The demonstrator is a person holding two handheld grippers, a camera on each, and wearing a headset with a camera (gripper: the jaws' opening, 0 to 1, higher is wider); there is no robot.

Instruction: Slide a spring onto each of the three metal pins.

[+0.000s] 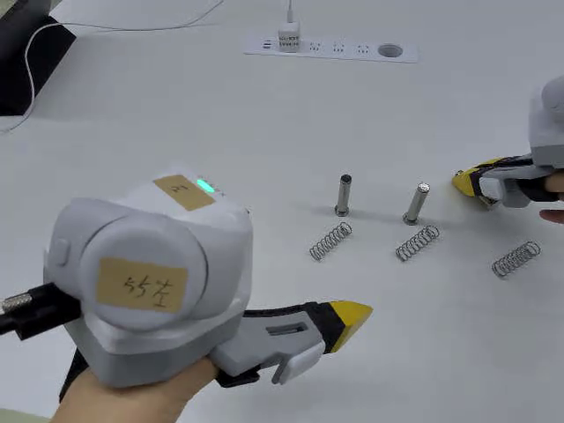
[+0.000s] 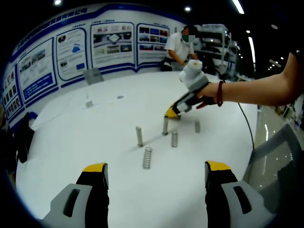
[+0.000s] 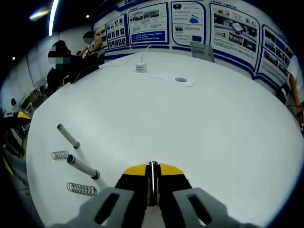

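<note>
Two metal pins [image 1: 344, 195] [image 1: 417, 204] stand upright on the white table [image 1: 176, 132]. One spring [image 1: 330, 241] lies in front of the first pin and another [image 1: 417, 242] in front of the second. A third spring [image 1: 516, 258] lies farther right. My right gripper [image 1: 467, 182] hovers low at the right edge, just past the second pin. Its yellow-tipped jaws are shut on a thin metal pin [image 3: 152, 183]. My left gripper [image 1: 348, 317] is near the front edge, well short of the springs. In its own view it [image 2: 156, 167] is open with nothing between the jaws.
A white power strip [image 1: 330, 47] with a plugged-in charger lies at the far side of the table. A black object [image 1: 26, 62] and a white cable sit at the far left. People stand in the background beyond the table.
</note>
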